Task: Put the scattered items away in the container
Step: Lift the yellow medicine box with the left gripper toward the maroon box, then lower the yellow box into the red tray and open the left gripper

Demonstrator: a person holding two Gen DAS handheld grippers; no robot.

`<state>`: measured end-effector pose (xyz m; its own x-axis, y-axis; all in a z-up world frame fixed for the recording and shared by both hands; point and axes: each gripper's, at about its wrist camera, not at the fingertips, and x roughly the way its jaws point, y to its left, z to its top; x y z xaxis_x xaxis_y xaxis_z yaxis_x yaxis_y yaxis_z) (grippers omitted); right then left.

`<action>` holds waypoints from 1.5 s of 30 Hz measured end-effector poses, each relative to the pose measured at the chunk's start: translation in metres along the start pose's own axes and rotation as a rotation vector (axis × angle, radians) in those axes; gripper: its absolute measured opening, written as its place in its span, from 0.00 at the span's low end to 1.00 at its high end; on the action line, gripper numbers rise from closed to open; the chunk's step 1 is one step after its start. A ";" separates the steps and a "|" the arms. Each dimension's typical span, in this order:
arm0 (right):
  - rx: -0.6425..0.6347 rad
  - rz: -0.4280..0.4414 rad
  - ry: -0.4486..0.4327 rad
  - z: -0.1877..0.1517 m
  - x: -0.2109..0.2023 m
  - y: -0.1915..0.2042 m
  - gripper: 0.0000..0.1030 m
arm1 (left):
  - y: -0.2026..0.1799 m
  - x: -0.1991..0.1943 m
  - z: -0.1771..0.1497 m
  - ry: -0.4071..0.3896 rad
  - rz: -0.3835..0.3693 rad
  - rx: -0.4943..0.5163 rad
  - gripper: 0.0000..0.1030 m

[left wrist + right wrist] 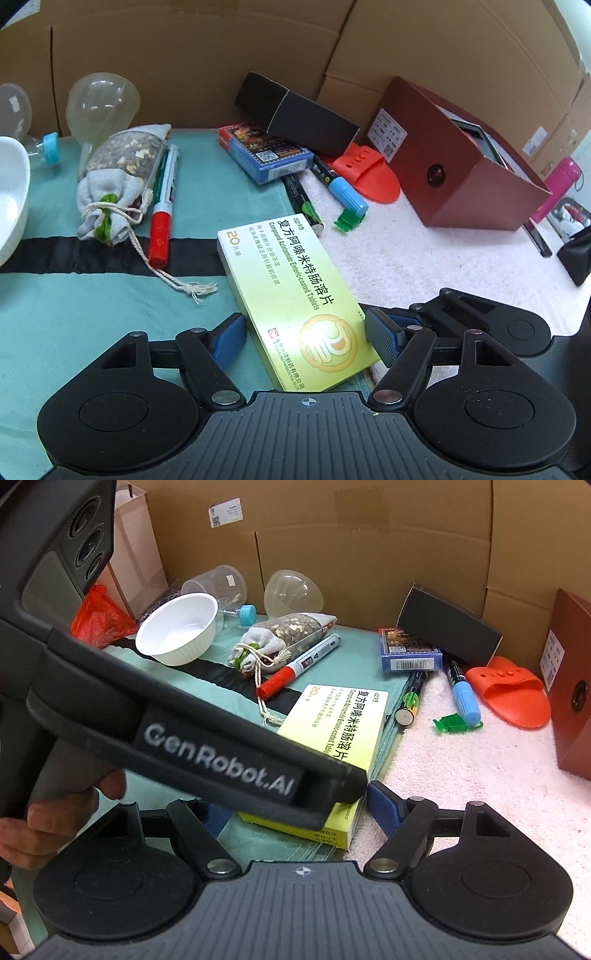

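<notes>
A yellow-green tablet box (295, 295) lies on the teal cloth, also in the right wrist view (340, 731). My left gripper (306, 334) is open, its blue pads either side of the box's near end. My right gripper (291, 808) is open just behind the left gripper's body (207, 749), which hides part of the box. The red-brown open container (461, 162) stands at the right. Scattered: a cloth sachet (118, 173), red-capped marker (162, 206), blue card box (266, 151), blue-capped marker (340, 184), battery (304, 205), green clip (349, 219), orange slipper (369, 173).
A white bowl (177, 627) and clear plastic cups (291, 594) sit at the far left. A black box (295, 112) leans on the card box. Cardboard walls (184, 55) close the back. A pink bottle (557, 188) lies beyond the container. White towel (443, 266) covers the right side.
</notes>
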<state>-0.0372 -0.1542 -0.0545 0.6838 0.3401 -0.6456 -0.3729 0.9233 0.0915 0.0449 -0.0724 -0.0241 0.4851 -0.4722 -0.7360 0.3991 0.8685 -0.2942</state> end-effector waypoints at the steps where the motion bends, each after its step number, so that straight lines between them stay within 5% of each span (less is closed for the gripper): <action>1: 0.003 0.002 0.000 0.000 0.000 -0.001 0.78 | 0.002 0.001 0.000 0.003 -0.004 -0.011 0.74; 11: -0.005 -0.019 -0.021 -0.003 -0.017 0.000 0.77 | -0.011 -0.011 -0.001 -0.023 -0.010 -0.001 0.63; 23: -0.014 -0.157 -0.201 0.017 -0.086 -0.033 0.77 | -0.092 -0.034 0.048 -0.167 -0.082 0.146 0.63; 37: 0.022 -0.423 -0.334 0.037 -0.160 -0.143 0.77 | -0.233 0.013 0.132 -0.250 -0.234 0.342 0.63; 45: 0.036 -0.495 -0.341 0.038 -0.173 -0.226 0.77 | -0.284 0.075 0.171 -0.227 -0.315 0.341 0.63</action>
<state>-0.0471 -0.4147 0.0653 0.9356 -0.0997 -0.3387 0.0590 0.9899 -0.1286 0.1007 -0.3808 0.1082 0.4421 -0.7564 -0.4820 0.7655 0.5983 -0.2368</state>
